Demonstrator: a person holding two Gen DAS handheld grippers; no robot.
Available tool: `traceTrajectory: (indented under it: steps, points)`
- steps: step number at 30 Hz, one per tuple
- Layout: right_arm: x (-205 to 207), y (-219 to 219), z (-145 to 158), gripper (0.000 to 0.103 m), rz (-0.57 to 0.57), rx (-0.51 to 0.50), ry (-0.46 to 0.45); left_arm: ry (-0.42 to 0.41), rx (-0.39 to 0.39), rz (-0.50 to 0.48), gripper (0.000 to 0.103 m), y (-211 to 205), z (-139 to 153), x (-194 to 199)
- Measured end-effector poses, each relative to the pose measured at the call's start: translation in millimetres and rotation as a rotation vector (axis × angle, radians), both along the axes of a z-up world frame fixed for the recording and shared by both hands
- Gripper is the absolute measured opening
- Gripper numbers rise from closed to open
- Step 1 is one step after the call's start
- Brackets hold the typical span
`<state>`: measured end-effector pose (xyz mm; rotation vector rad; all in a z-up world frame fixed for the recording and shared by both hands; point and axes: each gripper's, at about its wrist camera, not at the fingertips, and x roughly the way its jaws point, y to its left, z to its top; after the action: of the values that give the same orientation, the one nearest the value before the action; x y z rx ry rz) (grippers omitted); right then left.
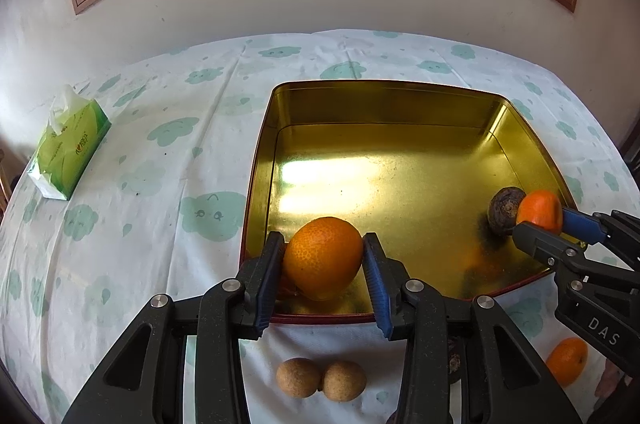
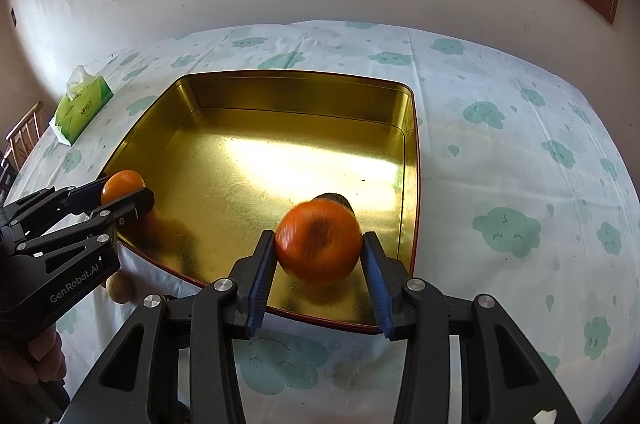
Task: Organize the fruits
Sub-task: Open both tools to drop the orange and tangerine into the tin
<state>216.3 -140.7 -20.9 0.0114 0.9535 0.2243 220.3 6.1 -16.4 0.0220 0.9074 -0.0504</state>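
Both grippers over the gold tin, one orange each, release straight down.

Left gripper is clamped on an orange above the tin's near-left corner. Right gripper brackets a blurred orange at the tin's near-right edge, in front of a dark fruit; can't tell if the pads grip it. Round fruit, no long axis. Two brown fruits lie on the cloth in front of the tin, nearer the left.
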Motion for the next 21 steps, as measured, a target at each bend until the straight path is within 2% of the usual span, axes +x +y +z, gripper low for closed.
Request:
traceTrajectory:
  steps: [11, 21]
  points:
    - [-3, -3, 2, 0.044, 0.002, -0.001, 0.005, 0.005, -0.002, -0.011, 0.048, -1, 5, -6]
    - [-29, 1, 24, 0.044, 0.026, -0.019, -0.032, -0.035, -0.014, -0.009, 0.048, 0, 28, -35]
